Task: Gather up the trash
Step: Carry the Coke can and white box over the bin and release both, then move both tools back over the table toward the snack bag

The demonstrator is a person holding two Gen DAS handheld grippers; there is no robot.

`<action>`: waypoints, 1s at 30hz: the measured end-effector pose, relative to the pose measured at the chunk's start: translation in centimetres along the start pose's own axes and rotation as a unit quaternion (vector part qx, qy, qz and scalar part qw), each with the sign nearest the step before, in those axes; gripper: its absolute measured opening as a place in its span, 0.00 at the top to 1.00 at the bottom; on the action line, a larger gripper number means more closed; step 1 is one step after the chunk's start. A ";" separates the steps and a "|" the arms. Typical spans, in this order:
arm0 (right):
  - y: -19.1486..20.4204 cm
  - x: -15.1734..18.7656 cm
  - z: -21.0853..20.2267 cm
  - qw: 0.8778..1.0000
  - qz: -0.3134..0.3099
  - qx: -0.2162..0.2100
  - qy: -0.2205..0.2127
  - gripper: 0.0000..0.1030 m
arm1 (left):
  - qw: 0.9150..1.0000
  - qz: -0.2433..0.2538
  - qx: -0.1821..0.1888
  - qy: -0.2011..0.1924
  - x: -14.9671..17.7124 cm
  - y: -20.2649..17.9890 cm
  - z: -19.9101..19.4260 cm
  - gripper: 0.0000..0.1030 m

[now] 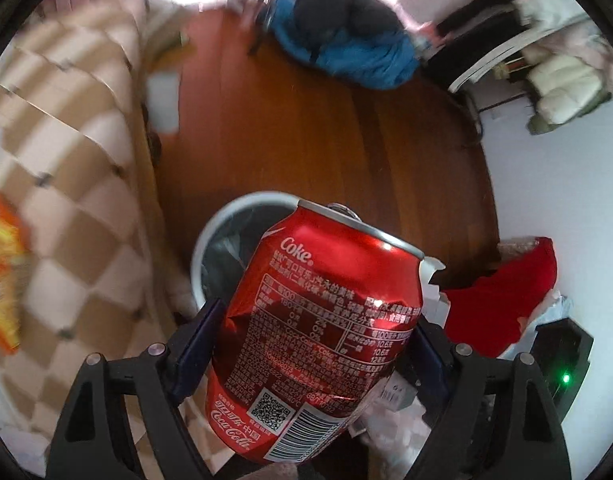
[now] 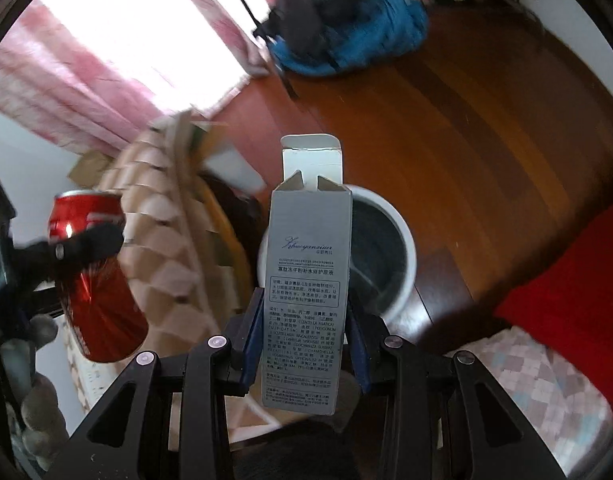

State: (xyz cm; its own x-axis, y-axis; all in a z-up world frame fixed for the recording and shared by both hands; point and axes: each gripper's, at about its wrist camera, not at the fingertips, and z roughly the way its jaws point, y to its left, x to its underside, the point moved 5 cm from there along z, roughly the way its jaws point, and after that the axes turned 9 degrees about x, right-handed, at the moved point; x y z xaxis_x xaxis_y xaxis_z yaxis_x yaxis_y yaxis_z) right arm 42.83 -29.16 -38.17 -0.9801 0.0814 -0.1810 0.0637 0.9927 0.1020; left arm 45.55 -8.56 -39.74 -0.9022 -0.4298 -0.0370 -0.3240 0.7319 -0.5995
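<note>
Your left hand-held gripper point(image 1: 314, 332) is clamped on a red cola can point(image 1: 318, 328), one blue pad pressed against each side of its dented middle. The can leans with its top pointing forward and a little to the right, and its barcode end sits closest to the camera. Just ahead of that gripper and below it stands a white bin point(image 1: 210, 236) lined with a dark bag; the can's upper part covers the bin's right half in the left wrist view.

Your right hand-held gripper point(image 2: 304, 320) is closed on a tall grey carton point(image 2: 306, 292), held upright by its lower half, with the top flap standing open at the far end. The same bin point(image 2: 402, 248) sits directly ahead of this gripper, slightly to its right, on the wooden floor point(image 2: 486, 140), and the carton hides the bin's left edge.

To the left of the right gripper you can see the can point(image 2: 94, 280) again, gripped by the other tool, hanging beside a checked bedspread point(image 2: 170, 240). Far ahead of both grippers a blue and black backpack point(image 2: 346, 40) lies on the floor near pink curtains point(image 2: 66, 80). To the right of the left gripper lies a red cloth point(image 1: 502, 300).
</note>
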 end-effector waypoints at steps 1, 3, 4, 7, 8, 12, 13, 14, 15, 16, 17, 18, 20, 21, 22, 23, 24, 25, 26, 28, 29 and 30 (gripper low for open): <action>-0.7 -0.1 1.3 1.000 0.002 -0.001 0.011 0.62 | 1.000 -0.010 0.001 0.011 -0.3 0.3 1.1 0.18; -1.8 -0.4 3.8 0.999 0.012 -0.003 0.032 0.62 | 0.999 -0.025 0.004 0.037 -0.8 1.0 3.2 0.15; -2.1 -0.5 5.0 0.999 0.007 -0.005 0.042 0.62 | 0.999 -0.030 0.000 0.043 -0.9 1.2 3.7 0.07; -3.0 -0.5 8.7 0.997 0.016 -0.004 0.070 0.58 | 0.998 -0.023 -0.029 0.041 -0.8 1.7 4.2 0.02; -3.4 -0.6 9.9 0.996 0.021 -0.003 0.085 0.55 | 0.998 -0.015 -0.039 0.037 -0.6 1.6 4.1 0.02; -5.0 -0.8 12.5 0.994 0.029 0.016 0.101 0.20 | 0.990 0.042 -0.134 0.017 0.5 1.5 3.7 0.02; -5.2 -0.7 12.7 0.994 0.029 0.018 0.103 0.18 | 0.985 0.058 -0.162 0.013 0.6 1.8 3.8 0.02; -5.3 -0.6 12.9 0.994 0.027 0.025 0.104 0.11 | 0.979 0.075 -0.187 0.012 1.1 1.7 3.9 0.02; -5.1 -0.6 13.2 0.994 0.027 0.031 0.104 0.00 | 0.976 0.084 -0.200 0.013 1.4 2.0 4.1 0.02; -5.2 -0.3 13.4 0.994 0.026 0.038 0.104 0.00 | 0.973 0.092 -0.213 0.016 1.9 2.0 4.1 0.02; -5.3 -0.1 13.8 0.993 0.021 0.056 0.104 0.00 | 0.969 0.098 -0.224 0.019 2.4 2.2 4.1 0.02; -5.3 0.0 13.9 0.992 0.018 0.069 0.105 0.00 | 0.967 0.102 -0.231 0.019 2.7 2.4 4.1 0.02; -5.5 0.7 13.8 0.990 0.013 0.096 0.103 0.00 | 0.965 0.108 -0.239 0.019 3.4 2.4 3.7 0.02; -5.6 0.7 13.6 0.989 0.013 0.104 0.102 0.00 | 0.964 0.110 -0.242 0.018 3.5 2.3 3.6 0.02; -5.8 1.0 13.4 0.989 0.013 0.112 0.100 0.00 | 0.963 0.114 -0.244 0.016 3.5 2.2 3.4 0.02; -6.2 1.0 12.9 0.989 0.016 0.114 0.097 0.00 | 0.962 0.116 -0.246 0.014 3.6 2.0 3.2 0.02; -6.3 1.1 12.6 0.989 0.017 0.116 0.096 0.00 | 0.961 0.119 -0.248 0.011 3.8 1.7 2.9 0.02; -6.4 1.2 12.1 0.988 0.016 0.119 0.092 0.00 | 0.962 0.120 -0.246 0.007 4.1 1.4 2.5 0.02; -6.3 1.2 11.8 0.989 0.017 0.121 0.089 0.00 | 0.962 0.120 -0.245 0.005 4.3 1.1 1.9 0.02; -6.3 1.1 10.5 0.989 0.017 0.122 0.079 0.00 | 0.962 0.124 -0.243 -0.001 4.0 0.5 1.5 0.02; -6.4 1.2 9.7 0.990 0.019 0.122 0.073 0.00 | 0.961 0.128 -0.244 -0.006 4.3 0.0 0.8 0.02; -6.3 1.2 9.1 0.990 0.022 0.123 0.068 0.00 | 0.961 0.130 -0.243 -0.011 4.5 -0.4 0.3 0.02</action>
State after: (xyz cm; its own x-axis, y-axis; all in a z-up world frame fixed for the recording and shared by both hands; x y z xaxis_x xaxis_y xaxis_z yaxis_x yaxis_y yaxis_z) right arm 42.94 -34.56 -47.90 -0.9906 0.1284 -0.0461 0.1337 0.9814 -0.1381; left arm 41.73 -10.91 -39.94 -0.9663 -0.2055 -0.1547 -0.1875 0.9745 -0.1232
